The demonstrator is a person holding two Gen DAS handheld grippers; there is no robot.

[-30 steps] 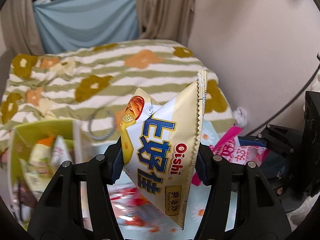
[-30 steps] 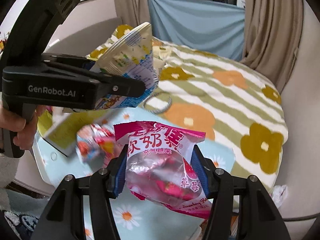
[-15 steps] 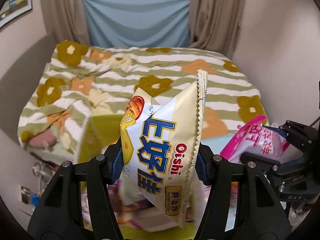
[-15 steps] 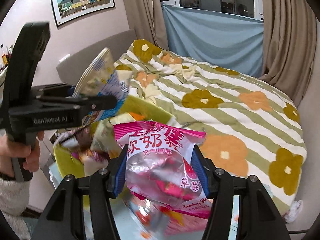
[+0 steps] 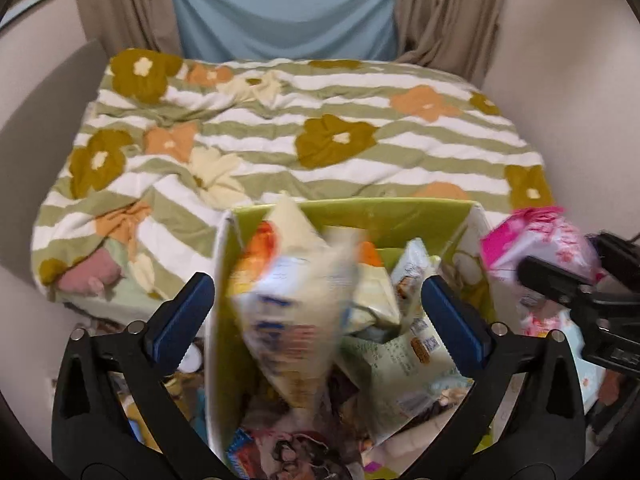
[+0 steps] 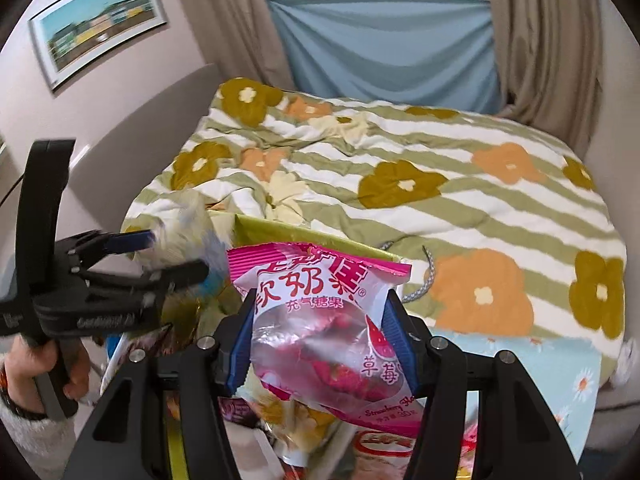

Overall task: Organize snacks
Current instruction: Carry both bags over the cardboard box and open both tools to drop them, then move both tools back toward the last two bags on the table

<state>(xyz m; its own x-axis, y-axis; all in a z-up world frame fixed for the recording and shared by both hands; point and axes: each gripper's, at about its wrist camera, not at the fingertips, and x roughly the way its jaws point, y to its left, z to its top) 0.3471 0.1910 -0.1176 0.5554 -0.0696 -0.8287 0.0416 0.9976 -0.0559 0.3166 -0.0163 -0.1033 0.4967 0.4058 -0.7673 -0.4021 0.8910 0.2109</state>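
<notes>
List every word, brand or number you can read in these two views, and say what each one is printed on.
"充气糖果": pink candy bag held in the right gripper.
"草莓": same bag, lower right.
"30g": same bag, bottom edge; the English beside it is partly cut off.
Big red characters along the bag's top: creased, unreadable.
Cream snack bag between the open left gripper's fingers: blurred.
Left gripper's side lettering: blurred.

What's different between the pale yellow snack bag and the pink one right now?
The yellow snack bag is blurred, loose between the open left gripper and dropping into the green box; the pink candy bag is sharp, clamped in the right gripper. The yellow one is opaque; the pink one has a clear window. Both are sealed packets.
</notes>
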